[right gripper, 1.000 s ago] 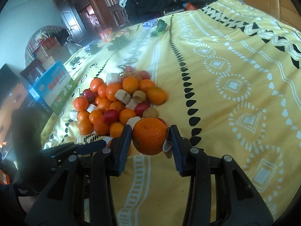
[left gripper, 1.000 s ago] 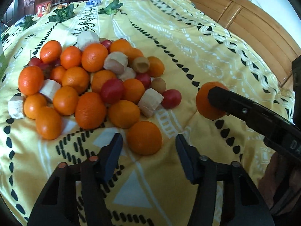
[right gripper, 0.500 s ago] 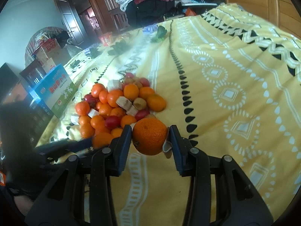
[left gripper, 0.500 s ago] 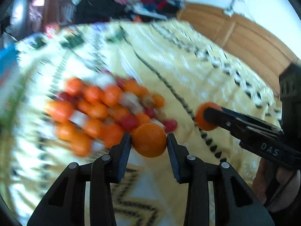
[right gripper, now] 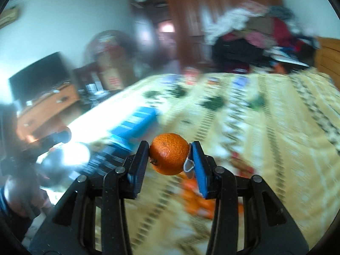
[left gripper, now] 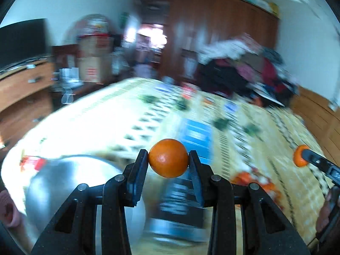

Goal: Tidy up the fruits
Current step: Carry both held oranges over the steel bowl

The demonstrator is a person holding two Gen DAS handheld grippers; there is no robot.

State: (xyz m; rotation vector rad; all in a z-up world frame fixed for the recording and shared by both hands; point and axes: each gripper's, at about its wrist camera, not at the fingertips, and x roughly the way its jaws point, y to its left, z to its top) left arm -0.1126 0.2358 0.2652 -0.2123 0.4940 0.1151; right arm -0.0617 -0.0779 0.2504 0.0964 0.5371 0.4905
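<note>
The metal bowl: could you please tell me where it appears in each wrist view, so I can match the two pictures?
Left wrist view: the metal bowl fills the lower left, behind the left gripper and its orange.
Right wrist view: the bowl shows blurred at the left edge, low down.
Shared landmark: the blue box, just right of the bowl in both.
</note>
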